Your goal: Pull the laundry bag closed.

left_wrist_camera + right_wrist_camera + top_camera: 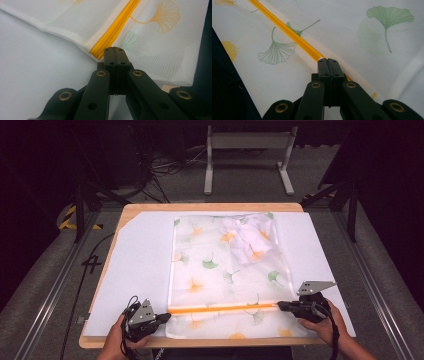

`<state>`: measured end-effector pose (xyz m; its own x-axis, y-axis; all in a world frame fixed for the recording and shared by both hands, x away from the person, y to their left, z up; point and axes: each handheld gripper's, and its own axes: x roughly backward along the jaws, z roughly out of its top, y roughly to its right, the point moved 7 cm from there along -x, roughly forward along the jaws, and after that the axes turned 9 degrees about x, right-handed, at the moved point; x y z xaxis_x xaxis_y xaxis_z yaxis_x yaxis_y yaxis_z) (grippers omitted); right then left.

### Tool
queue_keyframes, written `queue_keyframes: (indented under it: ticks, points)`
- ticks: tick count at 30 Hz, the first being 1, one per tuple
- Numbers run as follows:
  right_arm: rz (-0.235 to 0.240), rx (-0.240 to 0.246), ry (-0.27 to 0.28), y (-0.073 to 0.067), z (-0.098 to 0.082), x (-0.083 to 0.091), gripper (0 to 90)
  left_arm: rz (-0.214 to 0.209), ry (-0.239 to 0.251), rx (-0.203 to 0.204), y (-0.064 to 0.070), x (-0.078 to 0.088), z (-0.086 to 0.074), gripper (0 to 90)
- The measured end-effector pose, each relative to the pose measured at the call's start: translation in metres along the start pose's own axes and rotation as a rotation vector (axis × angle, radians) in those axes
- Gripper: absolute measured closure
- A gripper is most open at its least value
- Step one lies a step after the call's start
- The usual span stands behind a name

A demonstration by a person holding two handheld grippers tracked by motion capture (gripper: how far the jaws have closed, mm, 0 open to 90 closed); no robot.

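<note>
A sheer white mesh bag (220,270) printed with green and orange ginkgo leaves lies flat on the table. A crumpled white garment (250,240) sits inside it at the far right. An orange zipper (222,308) runs across the bag's near end. My left gripper (167,316) is shut, its tips (115,48) over the zipper's left end (117,22) at the bag's edge. My right gripper (281,306) is shut too, its tips (328,60) resting on the zipper (287,31) near its right end. Whether either pinches fabric or a pull is hidden under the jaws.
The bag rests on a white sheet (135,270) that covers a wooden table (150,206). Beyond the table stand a white metal frame (247,140) and loose cables (165,167) on grey carpet. Metal rails (50,290) run along both sides.
</note>
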<state>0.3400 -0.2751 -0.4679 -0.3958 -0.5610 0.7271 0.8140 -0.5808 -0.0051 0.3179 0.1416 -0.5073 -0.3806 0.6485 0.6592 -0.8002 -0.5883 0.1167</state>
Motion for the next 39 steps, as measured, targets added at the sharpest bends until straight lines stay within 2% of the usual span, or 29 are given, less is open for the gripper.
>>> queue_keyframes:
  ticks: [5, 9, 11, 14, 24, 33, 35, 39]
  points:
    - [-0.032, -0.019, -0.001, 0.011, -0.009, 0.014, 90.0, -0.002, -0.002, 0.002, 0.0, 0.0, 0.0, 90.0]
    - [-0.062, -0.064, -0.005, 0.024, -0.024, 0.027, 90.0, -0.005, -0.002, 0.005, 0.0, 0.0, 0.0, 90.0]
    - [-0.055, -0.081, 0.011, 0.025, -0.028, 0.029, 90.0, -0.006, -0.001, 0.007, -0.001, 0.0, 0.0, 90.0]
    - [-0.06, -0.069, 0.01, 0.024, -0.028, 0.029, 90.0, -0.005, 0.0, 0.007, 0.0, 0.0, 0.0, 90.0]
    - [-0.051, -0.079, 0.018, 0.025, -0.03, 0.029, 90.0, -0.003, 0.002, 0.006, 0.0, 0.0, 0.0, 90.0]
    - [-0.048, -0.044, 0.026, 0.023, -0.031, 0.028, 90.0, 0.013, -0.007, 0.004, 0.001, 0.0, 0.001, 90.0]
    - [-0.05, -0.023, 0.033, 0.022, -0.031, 0.028, 90.0, 0.015, -0.007, 0.002, 0.001, 0.001, 0.001, 90.0]
    - [-0.052, -0.024, 0.05, 0.022, -0.031, 0.028, 90.0, 0.016, -0.003, 0.009, 0.0, 0.002, 0.001, 90.0]
